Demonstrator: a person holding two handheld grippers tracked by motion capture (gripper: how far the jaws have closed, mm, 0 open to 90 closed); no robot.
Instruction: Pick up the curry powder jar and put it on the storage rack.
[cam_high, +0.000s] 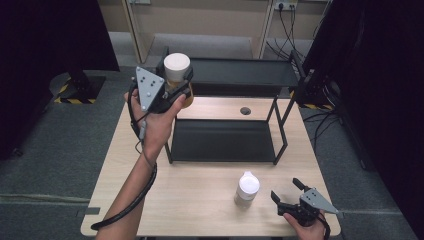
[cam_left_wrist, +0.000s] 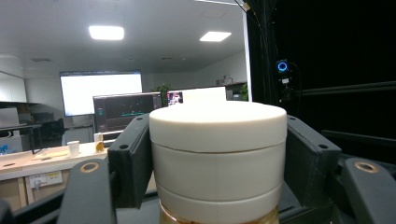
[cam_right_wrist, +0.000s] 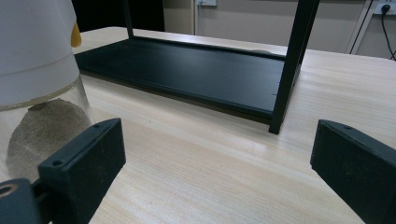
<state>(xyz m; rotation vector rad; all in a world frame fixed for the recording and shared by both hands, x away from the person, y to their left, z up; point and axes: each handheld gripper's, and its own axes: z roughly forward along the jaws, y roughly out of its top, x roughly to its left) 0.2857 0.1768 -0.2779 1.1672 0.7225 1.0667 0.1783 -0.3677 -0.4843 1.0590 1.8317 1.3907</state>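
My left gripper (cam_high: 176, 85) is raised at the left end of the black two-level shelf (cam_high: 240, 75), shut on a jar with a white lid (cam_high: 177, 66) and amber contents. In the left gripper view the jaws press both sides of that white-lidded jar (cam_left_wrist: 218, 154). A second jar with a white cap (cam_high: 247, 189) stands on the table in front of the shelf; it holds greyish powder (cam_right_wrist: 44, 130). My right gripper (cam_high: 288, 192) rests near the table's front right corner, open, with the second jar just to its left and nothing between the jaws.
The shelf's lower tray (cam_high: 222, 141) sits on the light wooden table (cam_high: 195, 200), its top level (cam_high: 245, 72) at the back. A shelf leg (cam_right_wrist: 292, 70) stands ahead of the right gripper. Dark curtains flank the table; cables trail at the back right.
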